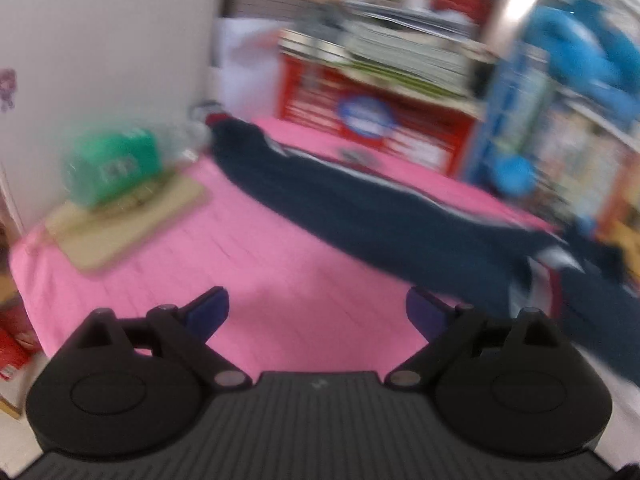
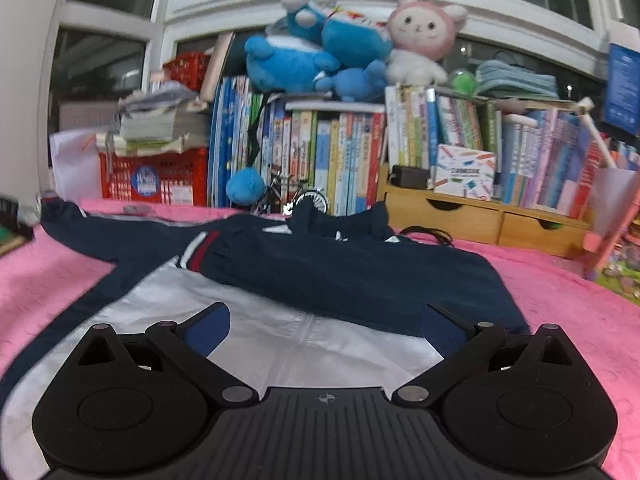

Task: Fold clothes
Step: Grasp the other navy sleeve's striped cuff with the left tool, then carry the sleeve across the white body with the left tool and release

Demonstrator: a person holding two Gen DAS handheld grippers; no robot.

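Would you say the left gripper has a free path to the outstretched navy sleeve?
Probably yes: the left gripper is open above bare pink cloth, and nothing lies between it and the navy sleeve.

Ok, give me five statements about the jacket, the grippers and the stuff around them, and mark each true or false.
1. The left hand-held gripper is shut on the jacket. False: it is open over the bare pink cover and holds nothing.
2. One sleeve is folded across the jacket's white panel. True.
3. The right hand-held gripper is open. True.
4. The plush toys lie on the pink cover beside the jacket. False: they sit on top of the books behind it.
5. A green box sits on a board at the left of the cover. True, though the left wrist view is blurred.
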